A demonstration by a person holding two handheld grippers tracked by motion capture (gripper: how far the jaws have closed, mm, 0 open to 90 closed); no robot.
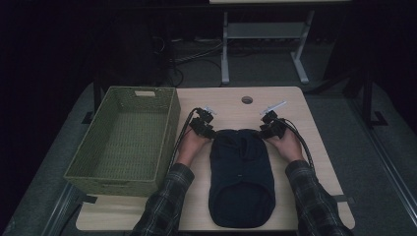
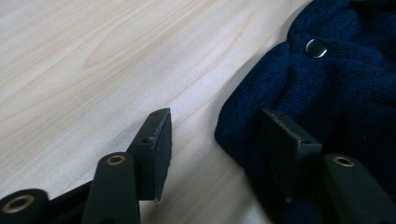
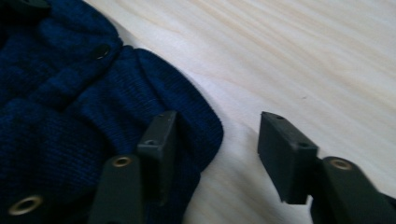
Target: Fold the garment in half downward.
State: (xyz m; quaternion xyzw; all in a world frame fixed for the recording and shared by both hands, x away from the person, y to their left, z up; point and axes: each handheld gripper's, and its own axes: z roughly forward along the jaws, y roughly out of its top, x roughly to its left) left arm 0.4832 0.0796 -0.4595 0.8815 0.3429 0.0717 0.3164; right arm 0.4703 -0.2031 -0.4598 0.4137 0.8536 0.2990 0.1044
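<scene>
Left gripper [image 1: 205,129] and right gripper [image 1: 270,129] straddle the navy garment's [image 1: 241,177] far corners, jaws part-open and ungripped, positioned for a symmetrical pinch.

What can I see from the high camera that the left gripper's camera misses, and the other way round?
The high view alone takes in the woven basket, both forearms and the right tool. The left gripper view alone reveals a metal snap button on the knit and wood grain close up. Both share the dark blue garment, the table and the left tool straddling the garment's edge.
</scene>
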